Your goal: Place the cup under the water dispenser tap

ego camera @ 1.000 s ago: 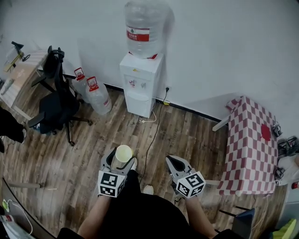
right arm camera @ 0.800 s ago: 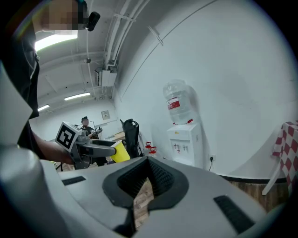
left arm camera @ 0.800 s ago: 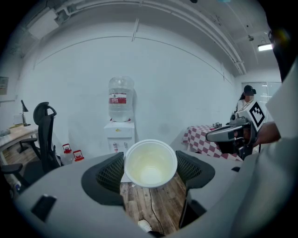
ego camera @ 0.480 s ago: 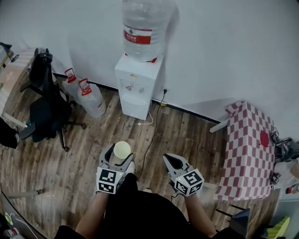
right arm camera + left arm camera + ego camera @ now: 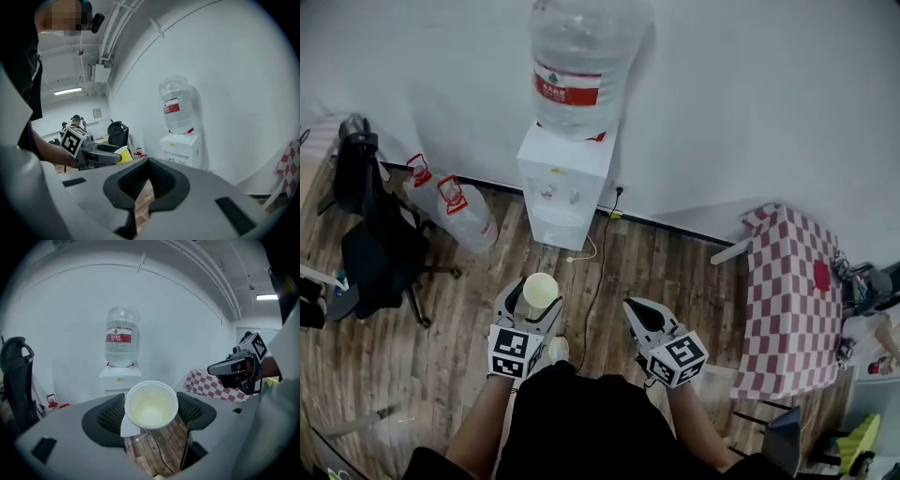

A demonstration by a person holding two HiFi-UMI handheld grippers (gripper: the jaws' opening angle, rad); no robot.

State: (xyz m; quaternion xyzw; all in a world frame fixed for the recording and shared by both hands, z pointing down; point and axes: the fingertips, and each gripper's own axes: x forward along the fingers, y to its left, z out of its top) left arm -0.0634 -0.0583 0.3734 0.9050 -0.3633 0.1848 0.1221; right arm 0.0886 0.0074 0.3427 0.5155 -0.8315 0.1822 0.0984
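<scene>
Left tool clasps the pale cup upright between its jaws, over the wooden floor, near the water dispenser; right tool pinched closed, empty.

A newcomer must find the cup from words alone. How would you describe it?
Find the white water dispenser against the wall, big bottle on top. In front of it the left gripper holds the cup: small, open-mouthed, pale inside, unlike the capped spare bottles beside the dispenser.
</scene>
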